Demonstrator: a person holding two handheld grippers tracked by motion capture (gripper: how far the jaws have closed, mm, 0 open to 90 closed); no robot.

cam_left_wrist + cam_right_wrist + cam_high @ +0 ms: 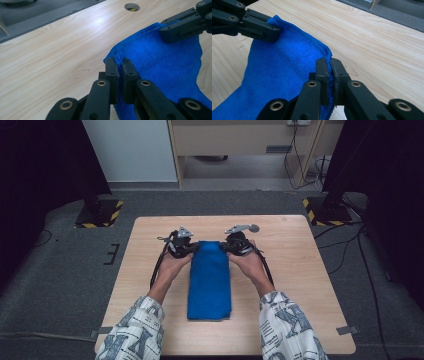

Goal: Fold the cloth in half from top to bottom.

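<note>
Sleeves: two patterned white-and-grey sleeves (137, 332) are seen at the bottom edge of the high view, with bare forearms reaching forward from them.
Left gripper (186, 249): black, jointed metal links with brass-coloured pivots; its jaws are closed tight on the far left corner of the cloth, a fold of the fabric being pinched between the flat pads (111, 66).
Cloth (209, 277): bright blue terry fabric, nubbly in texture, folded into a long narrow rectangle; it is laid along the middle of the table, its far end lifted slightly and held at both corners, its near end flat on the wood.
Right gripper (231, 247): of the same black linkage; its jaws are likewise clamped on the far right corner of the cloth, the hemmed edge being nipped between the pads (322, 67).
Table (300, 270): pale wood-grain laminate, smooth, with rounded corners; a round cable hole (131, 6) is cut near its far edge.
Floor: grey carpet is laid around the table.
Stands: two dark stands are set on bases (100, 213) edged in yellow-and-black stripes.
Room: a light wooden cabinet (240, 140) and trailing cables are seen at the back.
</note>
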